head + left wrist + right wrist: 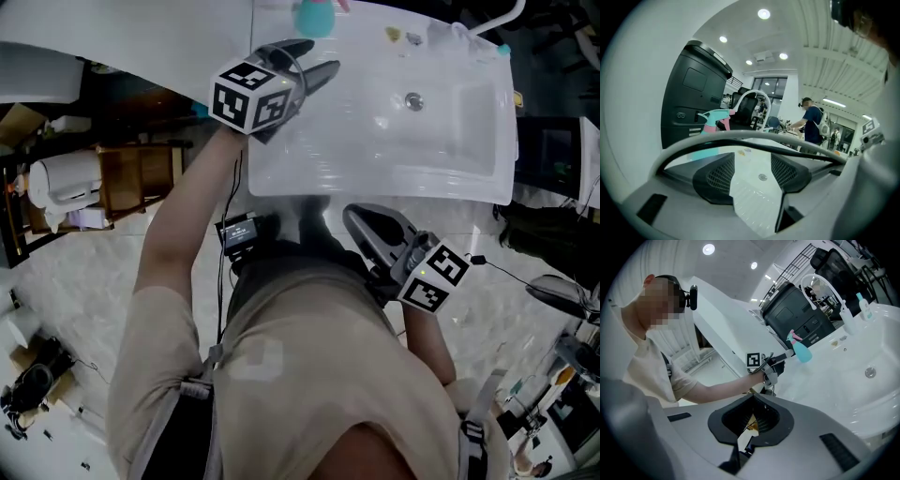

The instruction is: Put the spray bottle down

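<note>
On the sink's back ledge stands the teal spray bottle, upright, touched by neither gripper. Left gripper hovers over the sink's left rim near the bottle, 2 jaws apart, nothing between. Right gripper off the sink's front edge, jaws together, empty.

Looks along the left claw, jaws standing apart with nothing gripped. Shows through the gap a white sink and its round drain. Finds the spray bottle (teal body, pink trigger) at the far left, clear of the claw, base hidden behind the claw's grey arc. Sets it against a tall black cabinet. Places a white arched tap just right of it. Catches a person in a dark top further off, under round ceiling lights.
</note>
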